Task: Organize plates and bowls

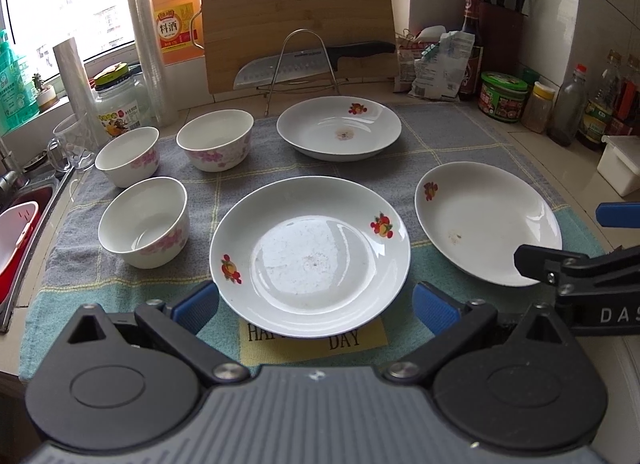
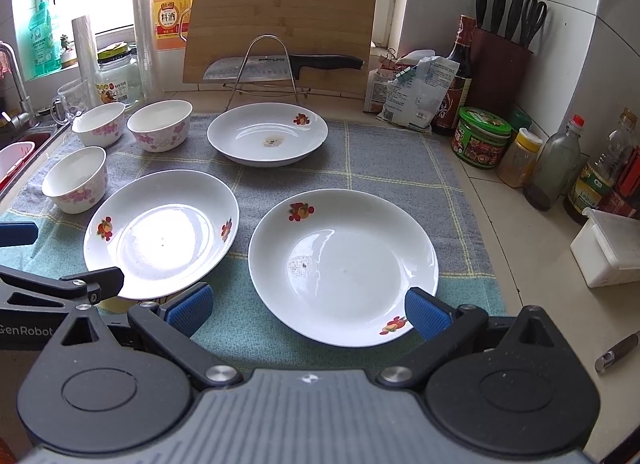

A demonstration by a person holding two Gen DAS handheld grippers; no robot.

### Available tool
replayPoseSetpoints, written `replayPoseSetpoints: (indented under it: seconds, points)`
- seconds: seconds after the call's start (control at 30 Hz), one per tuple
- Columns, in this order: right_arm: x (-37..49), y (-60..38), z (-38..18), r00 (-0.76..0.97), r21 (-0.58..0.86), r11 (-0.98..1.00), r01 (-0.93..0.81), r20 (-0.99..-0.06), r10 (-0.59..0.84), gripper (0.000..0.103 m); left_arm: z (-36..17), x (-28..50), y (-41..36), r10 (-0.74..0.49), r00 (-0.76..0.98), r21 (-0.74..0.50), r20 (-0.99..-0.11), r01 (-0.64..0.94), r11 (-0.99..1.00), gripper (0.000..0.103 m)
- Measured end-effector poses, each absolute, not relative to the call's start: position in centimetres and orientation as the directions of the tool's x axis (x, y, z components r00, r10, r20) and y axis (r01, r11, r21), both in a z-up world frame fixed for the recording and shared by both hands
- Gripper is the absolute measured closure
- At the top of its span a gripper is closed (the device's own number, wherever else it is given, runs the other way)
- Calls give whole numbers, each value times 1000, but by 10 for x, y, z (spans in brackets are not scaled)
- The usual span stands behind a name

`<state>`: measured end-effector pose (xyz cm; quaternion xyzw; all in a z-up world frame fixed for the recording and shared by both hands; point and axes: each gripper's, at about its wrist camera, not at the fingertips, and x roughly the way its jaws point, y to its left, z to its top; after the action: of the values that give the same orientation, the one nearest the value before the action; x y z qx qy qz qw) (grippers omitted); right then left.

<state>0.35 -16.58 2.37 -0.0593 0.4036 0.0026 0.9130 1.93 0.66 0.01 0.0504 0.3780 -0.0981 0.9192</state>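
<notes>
**Two wide jaws, glazed rims, nothing held yet**

The left gripper [image 1: 316,306] stands spread wide and empty, the near plate [image 1: 310,256] lying flat between and just ahead of its fingers; the right gripper [image 2: 306,310] is equally wide and empty, the right plate [image 2: 343,266] ahead with its rim beside the right-hand pad. Likely trouble: a slick rim slipping from a shallow pinch (or scooting on the towel [image 2: 384,160]); a swinging plate could clip the far plate [image 2: 267,134] or the three bowls [image 1: 144,222] beyond the left fingers.

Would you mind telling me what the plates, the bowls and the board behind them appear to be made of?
The plates look like glazed white ceramic: glossy window reflections, printed fruit motifs. The bowls seem likewise glazed ceramic, shiny with pink flower prints. The cutting board looks like bamboo or wood: matte, tan, with banded grain.
</notes>
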Motion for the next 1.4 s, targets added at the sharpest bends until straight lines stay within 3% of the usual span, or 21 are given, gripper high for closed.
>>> replayPoseSetpoints:
  seconds: [0.23,0.53,0.93,1.4]
  points:
    - [-3,-171,20,715,-140,990,-28,-695,-78,0,-8,29,14,-233,689,-14,-687,308,951,1]
    - [-18,-187,-11,665,-137,990,15,-738,-112,0,-20,33,19,-298,641,-48,-708,377,925,1]
    - [8,-203,-61,609,-105,994,-11,-790,-77,0,-33,51,20,-265,610,-74,-747,320,944,1]
    - [44,-221,-80,586,-58,989,-134,-810,32,0,-31,78,-22,-257,592,-52,-764,340,939,1]
